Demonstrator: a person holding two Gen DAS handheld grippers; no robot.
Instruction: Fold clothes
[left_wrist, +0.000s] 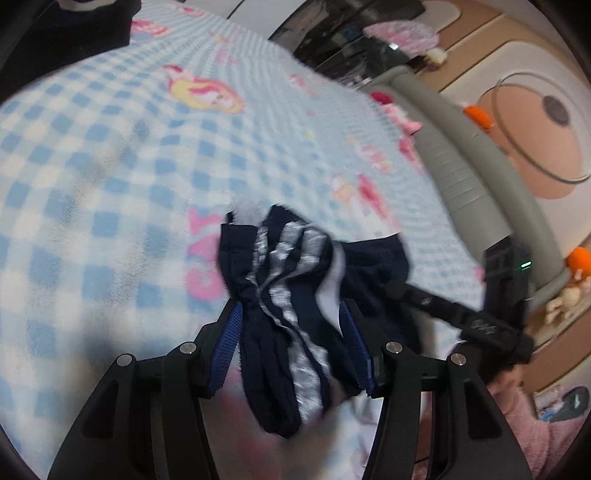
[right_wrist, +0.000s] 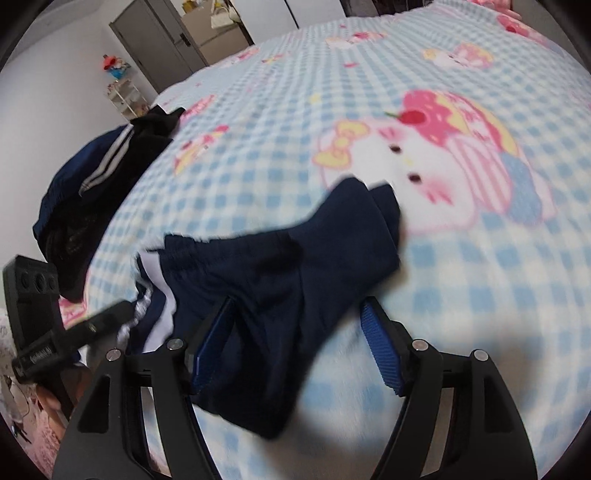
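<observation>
Home bedroom. Bed covered by fleece blanket (right_wrist: 461, 295), blue-and-white checks, pink cartoon cats. Grey padded bed frame (left_wrist: 465, 177) along blanket edge. Small plush toys (left_wrist: 569, 280) beyond frame. Grey door (right_wrist: 162, 40) in white wall. Small wire shelf (right_wrist: 125, 96) beside door, colourful toy (right_wrist: 116, 66) above it. Dark clothes pile (right_wrist: 88, 177) with white stripes on bed. Person's fluffy pink sleeve (left_wrist: 524, 421) at lower right.

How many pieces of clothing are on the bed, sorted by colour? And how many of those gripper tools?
Navy garment with white stripes, between both grippers: 1
Dark pile at the blanket edge: at least 2 garments, navy striped and black
Grippers: 2, left gripper, right gripper
Total: at least 5
</observation>
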